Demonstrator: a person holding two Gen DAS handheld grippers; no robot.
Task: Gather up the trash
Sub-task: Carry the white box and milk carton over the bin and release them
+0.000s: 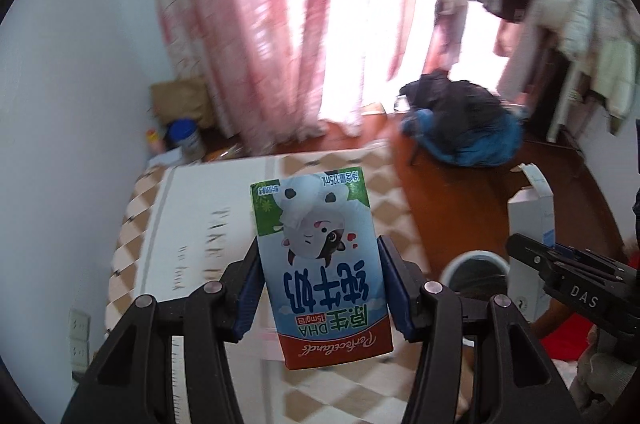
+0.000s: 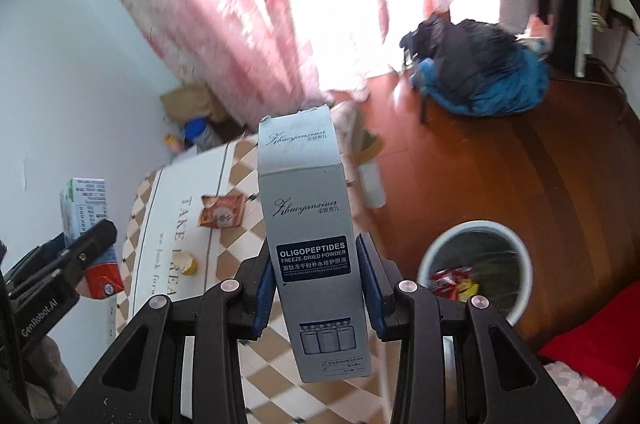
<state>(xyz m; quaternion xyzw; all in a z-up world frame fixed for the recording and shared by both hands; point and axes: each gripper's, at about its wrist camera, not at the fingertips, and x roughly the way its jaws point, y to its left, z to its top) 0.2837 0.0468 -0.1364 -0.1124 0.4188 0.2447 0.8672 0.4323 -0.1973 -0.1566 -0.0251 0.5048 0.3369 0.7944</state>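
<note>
My left gripper is shut on a small milk carton with a cartoon cow, held upside down above the checkered table. In the right wrist view that same carton shows at the left edge in the left gripper. My right gripper is shut on a tall grey cardboard box marked OLIGOPEPTIDES, its top flap open. The grey box also shows at the right of the left wrist view. A white round trash bin with colourful wrappers inside stands on the floor to the right. An orange snack wrapper and a yellowish scrap lie on the table.
Pink curtains hang before a bright window. A blue and black bundle of clothes lies on the wooden floor. A brown bag and a blue-lidded jar sit in the corner by the wall. Red cloth shows lower right.
</note>
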